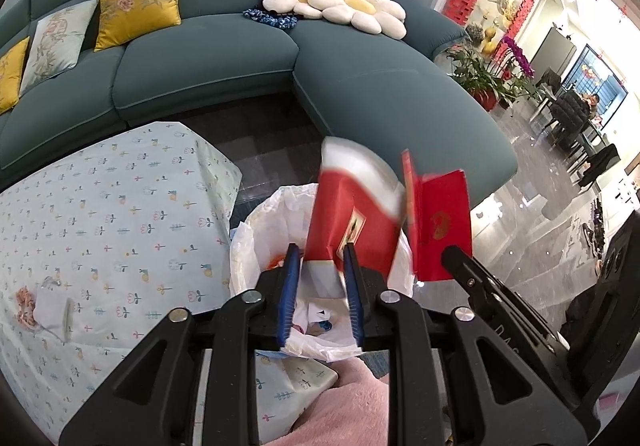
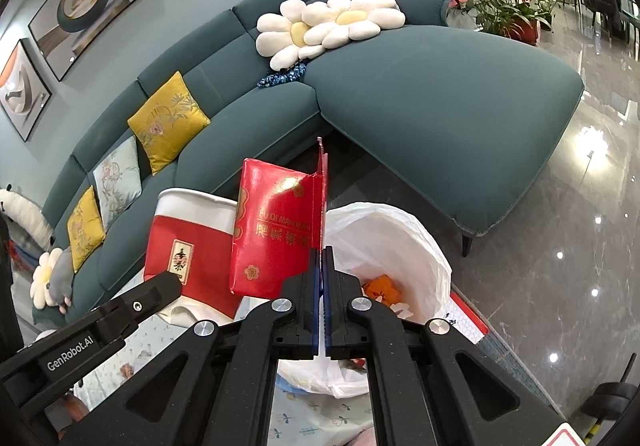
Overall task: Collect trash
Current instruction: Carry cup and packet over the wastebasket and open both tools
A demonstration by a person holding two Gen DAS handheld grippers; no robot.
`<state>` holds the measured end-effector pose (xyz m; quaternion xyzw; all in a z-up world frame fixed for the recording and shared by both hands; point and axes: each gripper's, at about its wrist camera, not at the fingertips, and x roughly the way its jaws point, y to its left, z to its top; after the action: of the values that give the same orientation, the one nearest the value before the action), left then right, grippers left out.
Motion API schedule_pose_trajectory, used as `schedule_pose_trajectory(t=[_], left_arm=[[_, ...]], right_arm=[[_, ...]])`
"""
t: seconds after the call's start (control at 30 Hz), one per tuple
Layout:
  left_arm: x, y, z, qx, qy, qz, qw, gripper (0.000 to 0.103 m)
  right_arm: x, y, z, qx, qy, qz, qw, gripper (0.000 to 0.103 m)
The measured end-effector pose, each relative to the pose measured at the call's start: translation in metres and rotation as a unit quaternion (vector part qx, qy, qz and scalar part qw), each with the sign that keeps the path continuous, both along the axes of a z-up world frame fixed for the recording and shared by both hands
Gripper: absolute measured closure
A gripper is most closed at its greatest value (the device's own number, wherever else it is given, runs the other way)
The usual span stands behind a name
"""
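Over the lined bin (image 1: 256, 230) I have two pieces of trash hanging: my left gripper (image 1: 320, 258) pinches the base of a red-and-white paper cup (image 1: 352, 205), blue pads narrow against it, and my right gripper (image 2: 323, 254) is clamped tight on the edge of a red box (image 2: 276, 238). Both sit just above the white bag's (image 2: 400, 230) mouth, where orange scraps already lie. I judge this to be the drop step. Next I need to centre each piece over the opening and spread the fingers, cup first, so neither lands on the floral tablecloth (image 1: 100, 205) beside it. Beyond stands the teal sofa (image 1: 200, 57).
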<state>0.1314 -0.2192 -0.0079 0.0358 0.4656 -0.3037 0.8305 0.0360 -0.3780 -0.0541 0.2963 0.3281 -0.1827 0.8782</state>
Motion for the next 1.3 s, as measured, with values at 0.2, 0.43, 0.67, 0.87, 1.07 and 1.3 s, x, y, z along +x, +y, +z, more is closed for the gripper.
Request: schedule_pose_trajectory(t=[0.2,0.43,0.67,0.87,1.07,1.3], left_arm=[[0.002,0.001,-0.003,0.004,0.000,0.008,1.0000,0.056],[0.004,0.011,-0.001,0.002,0.004,0.019,0.9998,0.055],[0.004,0.032,0.007,-0.006,-0.003,0.037,0.9993,0.048],[0.010,0.061,0.011,-0.014,-0.002,0.061,0.9980,0.047],[0.015,0.093,0.013,-0.023,-0.001,0.087,0.9959,0.046],[0.023,0.136,0.015,-0.036,0.002,0.122,0.9919,0.042]], right_arm=[[0.001,0.001,0.001,-0.014,0.006,-0.007,1.000,0.079],[0.001,0.007,0.005,-0.021,0.004,-0.004,1.000,0.070],[0.003,0.025,0.013,-0.025,0.001,0.008,1.000,0.068],[0.007,0.050,0.022,-0.035,-0.003,0.026,0.999,0.058],[0.017,0.078,0.029,-0.046,0.000,0.055,0.997,0.056],[0.031,0.117,0.037,-0.059,0.002,0.089,0.994,0.055]])
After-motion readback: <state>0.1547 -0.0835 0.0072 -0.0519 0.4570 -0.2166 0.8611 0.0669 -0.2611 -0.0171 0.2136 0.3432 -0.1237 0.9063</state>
